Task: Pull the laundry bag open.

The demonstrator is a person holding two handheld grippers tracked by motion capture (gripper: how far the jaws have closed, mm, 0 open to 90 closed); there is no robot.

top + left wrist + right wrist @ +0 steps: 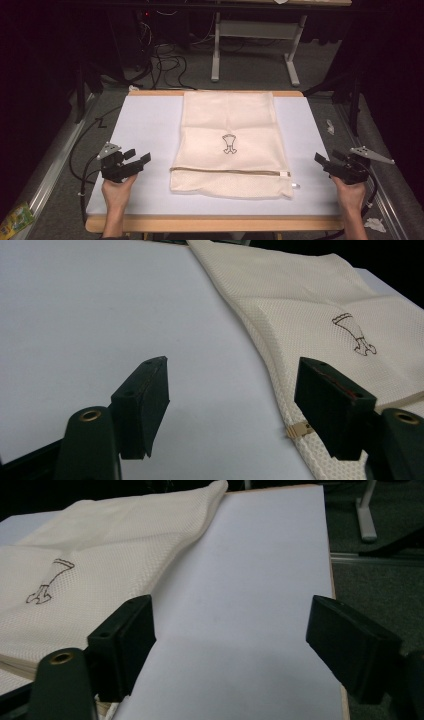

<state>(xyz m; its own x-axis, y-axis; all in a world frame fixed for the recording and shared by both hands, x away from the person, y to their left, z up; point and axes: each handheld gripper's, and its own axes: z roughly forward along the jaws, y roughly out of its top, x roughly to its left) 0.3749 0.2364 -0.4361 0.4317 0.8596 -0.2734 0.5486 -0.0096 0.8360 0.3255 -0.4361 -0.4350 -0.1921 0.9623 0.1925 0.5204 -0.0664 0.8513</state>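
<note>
Between parted grippers — mesh laundry bag (230, 142)

Three cams: one fixed overhead, two jaw-mounted.
High view looks forward and down on table (150, 125); gripper views sit low, close, facing inward from either side, sharing bag (320, 305).

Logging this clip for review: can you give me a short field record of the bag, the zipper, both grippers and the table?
bag: cream mesh laundry bag lying flat mid-table, small dark emblem on top
zipper: runs across the near end, pull at its right end
left gripper: open, left of the bag, apart from it
right gripper: open, right of the bag, apart from it
table: white surface with wooden edge
</note>
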